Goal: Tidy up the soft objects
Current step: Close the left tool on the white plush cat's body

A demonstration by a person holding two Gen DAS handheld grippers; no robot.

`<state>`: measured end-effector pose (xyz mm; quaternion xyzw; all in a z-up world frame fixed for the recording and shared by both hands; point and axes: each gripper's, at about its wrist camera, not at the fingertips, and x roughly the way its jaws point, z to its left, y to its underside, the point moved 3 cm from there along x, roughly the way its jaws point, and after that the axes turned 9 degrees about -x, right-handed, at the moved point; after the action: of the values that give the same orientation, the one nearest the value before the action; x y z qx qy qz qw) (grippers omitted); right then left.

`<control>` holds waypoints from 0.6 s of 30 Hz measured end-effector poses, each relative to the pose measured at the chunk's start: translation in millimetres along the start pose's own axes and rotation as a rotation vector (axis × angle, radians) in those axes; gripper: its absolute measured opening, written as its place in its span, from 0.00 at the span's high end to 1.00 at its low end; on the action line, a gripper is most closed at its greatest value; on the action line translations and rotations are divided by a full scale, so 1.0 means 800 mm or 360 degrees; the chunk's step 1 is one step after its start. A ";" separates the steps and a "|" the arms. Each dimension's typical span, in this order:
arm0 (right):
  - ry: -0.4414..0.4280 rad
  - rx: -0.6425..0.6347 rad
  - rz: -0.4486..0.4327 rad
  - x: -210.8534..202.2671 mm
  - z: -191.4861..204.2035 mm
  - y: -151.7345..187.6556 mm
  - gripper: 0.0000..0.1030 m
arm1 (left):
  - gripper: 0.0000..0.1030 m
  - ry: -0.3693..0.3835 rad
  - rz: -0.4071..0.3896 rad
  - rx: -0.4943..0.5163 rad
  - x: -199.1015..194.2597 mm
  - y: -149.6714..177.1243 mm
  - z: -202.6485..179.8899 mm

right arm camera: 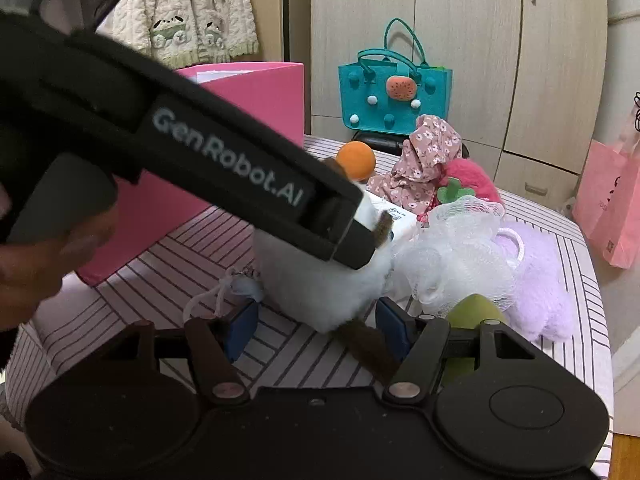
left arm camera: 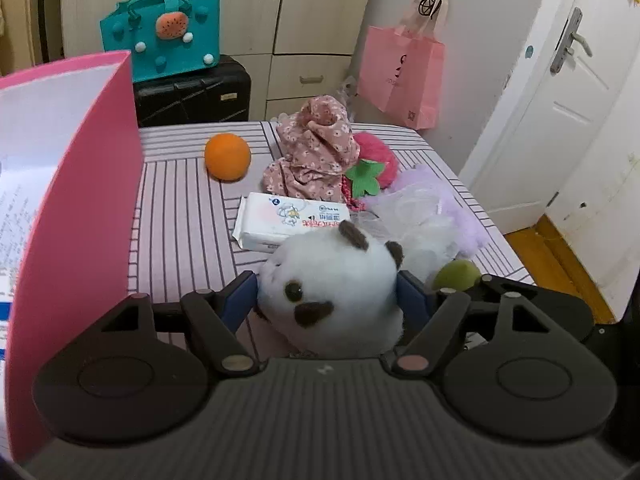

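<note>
A white plush toy (left arm camera: 332, 280) with brown ears and patches sits between the blue pads of my left gripper (left arm camera: 326, 296), which press on both its sides. From the right wrist view the left gripper (right arm camera: 360, 248) reaches in from the upper left over the same white plush toy (right arm camera: 312, 288). My right gripper (right arm camera: 316, 328) stands open low around the plush's bottom. Its left pad is apart from the fur; its right pad is beside a brown foot. A tall pink box (left arm camera: 80, 200) stands on the left.
On the striped table (left arm camera: 180, 220) lie an orange ball (left arm camera: 227, 157), floral cloth (left arm camera: 316, 148), pink strawberry plush (left arm camera: 376, 152), tissue pack (left arm camera: 288, 220), white mesh pouf (right arm camera: 460, 256), purple plush (right arm camera: 548, 292) and green ball (left arm camera: 456, 274). A teal bag (left arm camera: 160, 40) stands behind.
</note>
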<state>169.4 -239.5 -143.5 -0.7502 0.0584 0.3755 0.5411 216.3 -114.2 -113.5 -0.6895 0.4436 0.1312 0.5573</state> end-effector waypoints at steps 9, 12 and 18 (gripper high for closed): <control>0.0031 0.0064 0.0010 -0.001 0.001 -0.002 0.41 | 0.32 -0.0011 -0.0021 0.0037 -0.002 0.007 -0.002; 0.0044 0.0140 0.0009 -0.003 -0.001 -0.002 0.42 | 0.32 0.0004 0.0016 -0.0055 0.001 0.007 0.003; 0.0068 0.0247 0.0006 -0.004 -0.002 -0.001 0.44 | 0.34 -0.0023 0.0014 -0.0041 -0.004 0.010 -0.003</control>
<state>168.2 -241.5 -140.1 -0.7138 0.1005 0.3547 0.5954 207.7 -114.6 -115.8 -0.6937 0.4409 0.1441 0.5510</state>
